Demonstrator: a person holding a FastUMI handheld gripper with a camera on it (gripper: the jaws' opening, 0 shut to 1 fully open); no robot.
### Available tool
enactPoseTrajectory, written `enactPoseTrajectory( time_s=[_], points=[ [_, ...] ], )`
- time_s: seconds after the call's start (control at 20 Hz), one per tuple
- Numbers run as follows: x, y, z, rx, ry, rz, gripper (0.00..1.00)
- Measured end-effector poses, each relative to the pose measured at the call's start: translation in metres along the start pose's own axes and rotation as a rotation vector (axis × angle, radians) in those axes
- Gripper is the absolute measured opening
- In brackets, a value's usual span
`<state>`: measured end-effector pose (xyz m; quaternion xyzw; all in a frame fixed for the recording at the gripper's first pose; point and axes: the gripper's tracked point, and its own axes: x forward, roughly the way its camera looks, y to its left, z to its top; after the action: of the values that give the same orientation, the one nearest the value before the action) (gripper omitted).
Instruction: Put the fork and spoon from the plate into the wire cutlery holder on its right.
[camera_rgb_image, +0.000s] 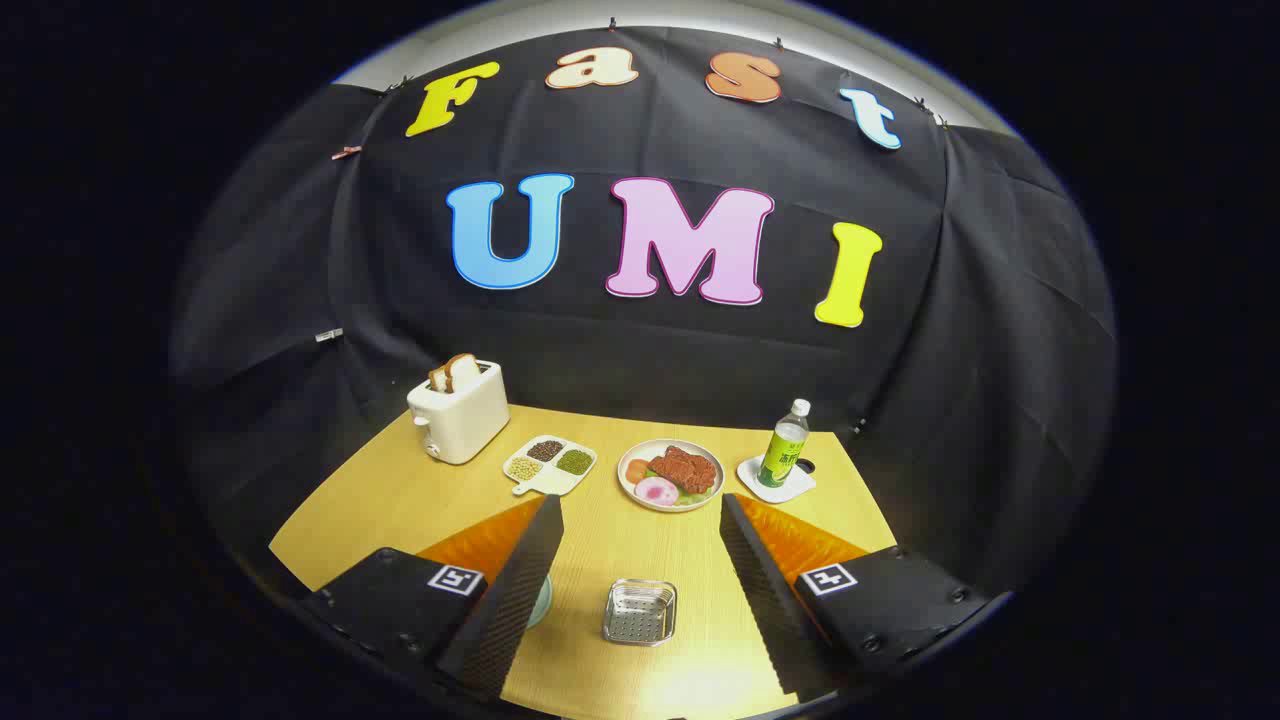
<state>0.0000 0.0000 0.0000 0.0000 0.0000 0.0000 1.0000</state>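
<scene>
The gripper hangs above the near part of the wooden table with its fingers spread wide and nothing between them, a stance that seems meant for looking the scene over before any reach. Between the fingers, a little ahead on the bare wood, stands the wire cutlery holder, a small square metal basket seen from above with its mouth facing up, so cutlery can be dropped straight down into it. Just behind the left finger a pale rim of a plate peeks out, left of the holder; judging by the task, this is the plate that carries the fork and spoon, but the finger hides them, so their heading and long axis cannot be told. The next move likely calls for swinging left to bring them into sight.

Farther off, a plate of food sits beyond the holder, a divided dish of grains to its left, a toaster with bread at the far left, and a green bottle on a white coaster to the right.
</scene>
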Motion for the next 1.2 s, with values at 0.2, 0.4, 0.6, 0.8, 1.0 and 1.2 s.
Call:
enactPoseTrajectory(
  time_s=[0.2,0.4,0.6,0.8,1.0,1.2],
  points=[
    [0.001,0.000,0.001,0.001,0.000,0.001,0.98],
    [0.002,-0.001,0.000,0.002,0.001,-0.001,0.98],
    [0.002,0.000,0.000,0.002,0.002,0.000,0.99],
    [0.003,0.005,0.000,0.012,0.002,0.015,0.99],
    [0.004,0.047,-0.023,0.048,0.114,0.143,0.99],
    [0.008,0.100,-0.072,0.060,0.305,0.264,0.99]
  ],
)
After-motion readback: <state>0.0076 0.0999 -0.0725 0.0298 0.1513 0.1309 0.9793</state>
